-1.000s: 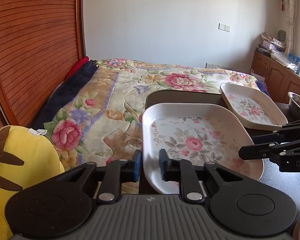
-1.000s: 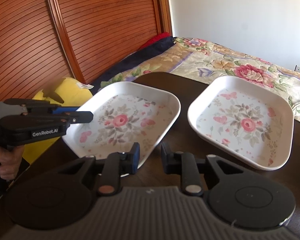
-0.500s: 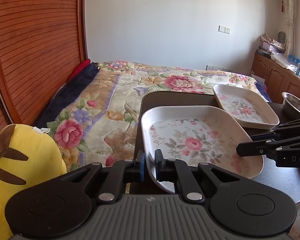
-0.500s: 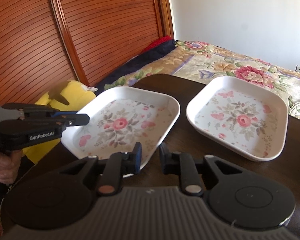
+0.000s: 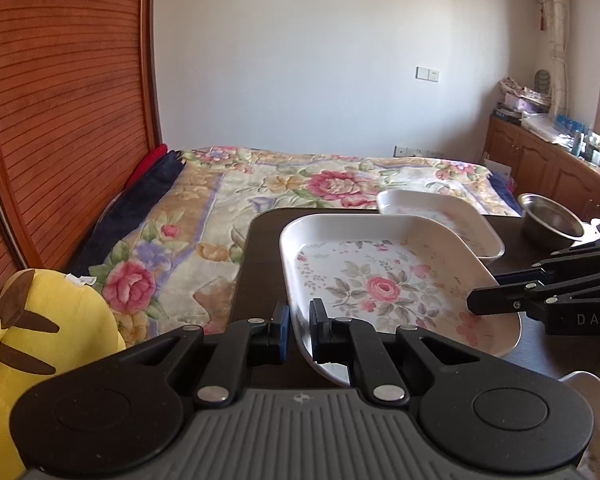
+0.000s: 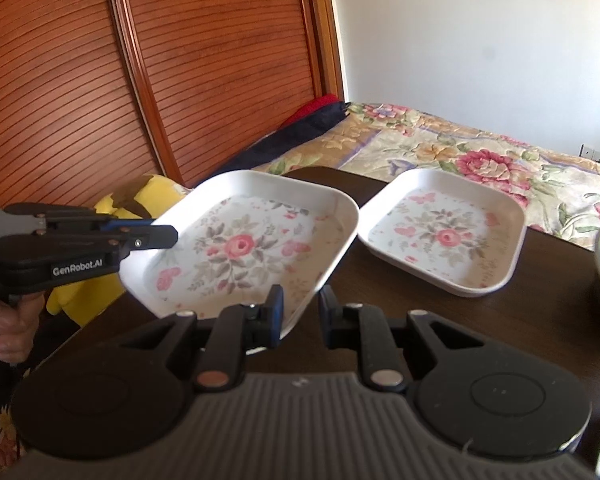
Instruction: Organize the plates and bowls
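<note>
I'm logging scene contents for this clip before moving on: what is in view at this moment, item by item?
Near plate: 1, white with pink floral print, lifted and tilted above the table's left end, its edge between the left gripper's fingers.
Far plate: 1, white, same floral print, flat on the table.
Metal bowl: 1, silver, on the table's right side.
Table: 1, dark brown.
Bed: 1, floral blanket, behind the table.
Plush toy: 1, yellow and brown, left of the table.
Wooden panel: reddish slatted, behind the bed.
Cabinet: wooden, cluttered top, far right.
Left gripper: black, shut on the near plate.
Right gripper: black, open, at the near plate's corner.
Hand: holds the left gripper's handle.
</note>
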Action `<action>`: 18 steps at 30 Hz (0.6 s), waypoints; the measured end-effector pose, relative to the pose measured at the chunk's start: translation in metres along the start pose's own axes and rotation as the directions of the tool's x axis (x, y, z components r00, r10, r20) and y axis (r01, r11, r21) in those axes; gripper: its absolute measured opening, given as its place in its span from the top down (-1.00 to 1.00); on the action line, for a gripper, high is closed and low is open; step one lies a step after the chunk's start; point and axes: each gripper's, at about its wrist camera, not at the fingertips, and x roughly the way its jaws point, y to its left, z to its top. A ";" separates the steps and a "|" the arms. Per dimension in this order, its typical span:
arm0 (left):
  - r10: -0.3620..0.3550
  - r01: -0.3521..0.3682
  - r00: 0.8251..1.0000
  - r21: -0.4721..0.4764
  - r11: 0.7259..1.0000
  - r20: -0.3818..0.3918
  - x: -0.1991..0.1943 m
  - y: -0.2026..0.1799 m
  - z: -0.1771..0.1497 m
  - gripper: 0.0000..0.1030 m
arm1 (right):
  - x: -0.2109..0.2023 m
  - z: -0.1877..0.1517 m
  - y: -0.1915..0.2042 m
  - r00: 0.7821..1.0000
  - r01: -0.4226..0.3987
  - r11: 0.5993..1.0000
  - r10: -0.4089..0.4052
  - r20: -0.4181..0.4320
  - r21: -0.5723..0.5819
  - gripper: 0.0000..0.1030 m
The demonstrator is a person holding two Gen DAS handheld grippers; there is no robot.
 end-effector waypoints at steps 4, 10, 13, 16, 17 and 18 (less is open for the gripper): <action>-0.013 0.013 1.000 0.010 1.000 0.009 -0.013 -0.015 -0.003 0.79 | -0.019 -0.008 -0.003 1.000 0.008 1.000 -0.008 0.018 0.006 0.60; -0.033 0.032 0.999 0.042 0.999 0.022 -0.031 -0.038 -0.009 0.79 | -0.047 -0.023 -0.007 0.999 0.025 0.999 -0.026 0.040 0.019 0.60; -0.042 0.040 0.999 0.052 0.998 0.026 -0.040 -0.050 -0.014 0.79 | -0.059 -0.031 -0.007 0.998 0.039 0.999 -0.040 0.047 0.023 0.60; -0.053 0.051 0.998 0.061 0.997 0.027 -0.049 -0.060 -0.019 0.79 | -0.071 -0.040 -0.007 0.997 0.050 0.998 -0.051 0.055 0.023 0.60; -0.058 0.057 0.998 0.066 0.996 0.027 -0.051 -0.063 -0.020 0.79 | -0.076 -0.042 -0.009 0.997 0.052 0.998 -0.054 0.059 0.027 0.60; -0.063 0.061 0.998 0.069 0.996 0.026 -0.054 -0.067 -0.021 0.79 | -0.079 -0.045 -0.010 0.997 0.053 0.998 -0.055 0.061 0.032 0.60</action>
